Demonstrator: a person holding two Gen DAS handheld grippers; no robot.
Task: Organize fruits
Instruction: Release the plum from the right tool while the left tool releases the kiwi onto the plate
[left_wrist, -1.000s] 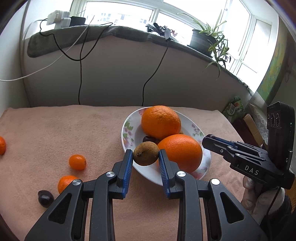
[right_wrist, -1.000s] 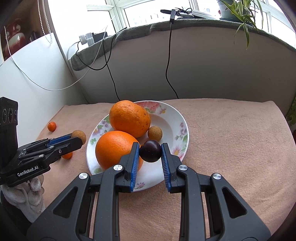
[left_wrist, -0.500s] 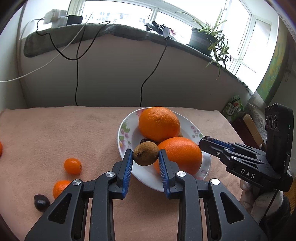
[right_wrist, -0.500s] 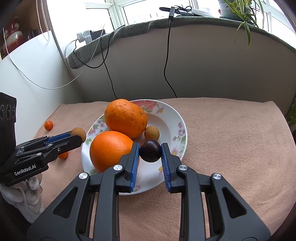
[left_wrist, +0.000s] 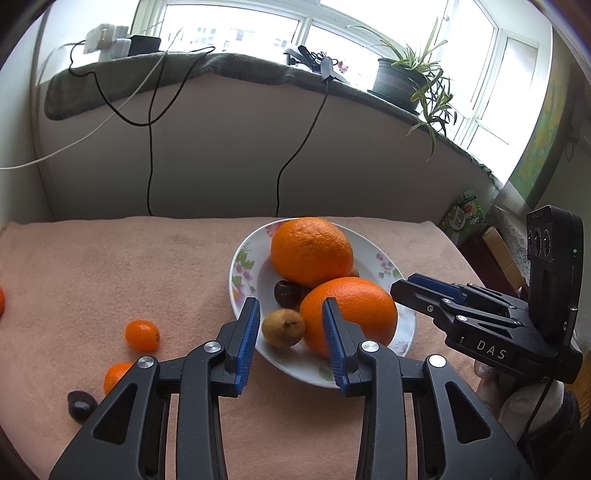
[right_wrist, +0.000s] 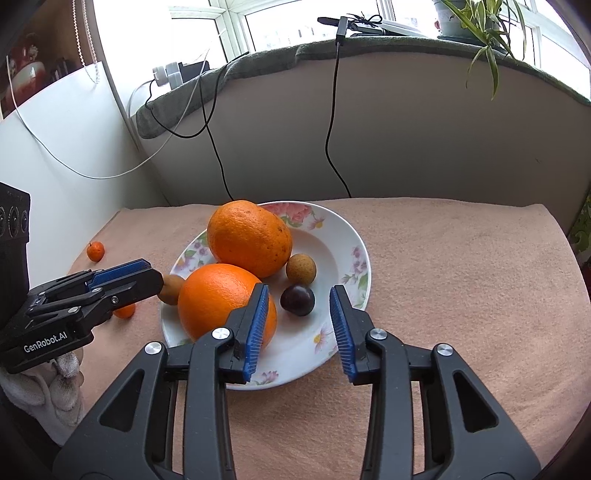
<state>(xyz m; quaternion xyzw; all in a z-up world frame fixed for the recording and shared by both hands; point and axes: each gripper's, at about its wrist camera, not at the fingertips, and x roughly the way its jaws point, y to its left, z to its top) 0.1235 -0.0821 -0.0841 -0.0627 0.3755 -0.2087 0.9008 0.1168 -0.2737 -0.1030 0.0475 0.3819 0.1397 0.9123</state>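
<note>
A white flowered plate (left_wrist: 369, 373) (right_wrist: 343, 236) holds two large oranges (left_wrist: 312, 251) (right_wrist: 249, 238), a brown longan-like fruit (right_wrist: 301, 268), a dark plum (right_wrist: 297, 300) (left_wrist: 287, 294) and a brown-green fruit (left_wrist: 283, 328) (right_wrist: 171, 290). My left gripper (left_wrist: 291, 334) is open, its jaws wide on either side of the brown-green fruit, which rests on the plate's near edge. My right gripper (right_wrist: 299, 319) is open, with the plum lying on the plate just beyond its jaws.
On the pink cloth left of the plate lie two small kumquats (left_wrist: 142, 335) (left_wrist: 116, 376), a dark plum (left_wrist: 80, 406) and a far kumquat (right_wrist: 95, 251). Cables hang down the wall behind. A potted plant (left_wrist: 402, 79) stands on the sill.
Both grippers have opened. The left one let go of the brown-green fruit and the right one let go of the dark plum; both fruits now rest on the plate.
</note>
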